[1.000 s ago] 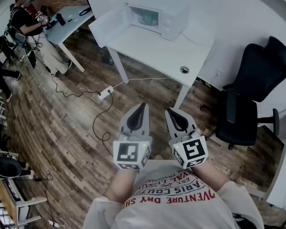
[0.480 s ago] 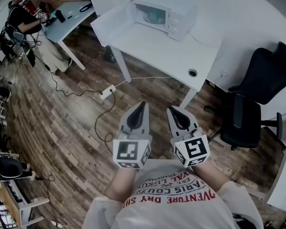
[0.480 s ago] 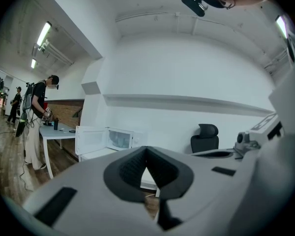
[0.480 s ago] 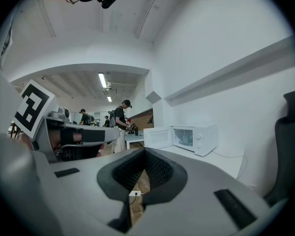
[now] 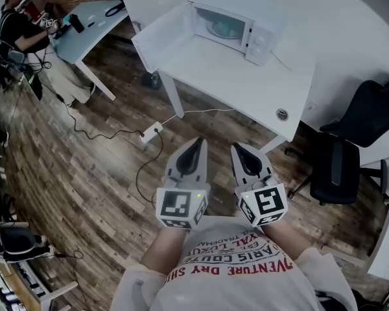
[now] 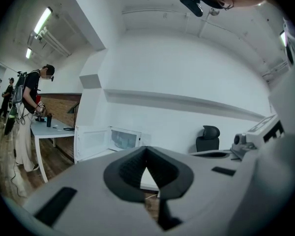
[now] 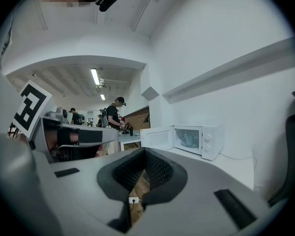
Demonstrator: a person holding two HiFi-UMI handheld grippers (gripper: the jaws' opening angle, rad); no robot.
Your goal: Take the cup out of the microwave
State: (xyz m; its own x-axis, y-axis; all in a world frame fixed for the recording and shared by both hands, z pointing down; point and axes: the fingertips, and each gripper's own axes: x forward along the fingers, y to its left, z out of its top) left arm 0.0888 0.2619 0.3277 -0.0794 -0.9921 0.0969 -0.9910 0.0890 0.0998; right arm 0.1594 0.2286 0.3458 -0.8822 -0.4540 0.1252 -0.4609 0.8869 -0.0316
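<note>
A white microwave (image 5: 243, 21) stands at the far end of a white table (image 5: 246, 83), its door (image 5: 161, 39) swung open to the left. Inside sits a pale greenish cup (image 5: 224, 26), small and unclear; the right gripper view also shows the cup (image 7: 189, 138) inside the microwave (image 7: 199, 140). My left gripper (image 5: 196, 144) and right gripper (image 5: 238, 150) are held side by side over the wooden floor, short of the table's near edge. Both are shut and hold nothing. The left gripper view shows the microwave (image 6: 122, 139) far beyond the gripper (image 6: 146, 149).
A black office chair (image 5: 350, 149) stands right of the table. A power strip (image 5: 153, 130) with cables lies on the wooden floor by the table leg. A person (image 5: 16, 31) stands at a second table (image 5: 84, 26) at the far left.
Both grippers, still shut, have moved forward across the floor. The table and microwave now sit nearer and larger in the head view.
</note>
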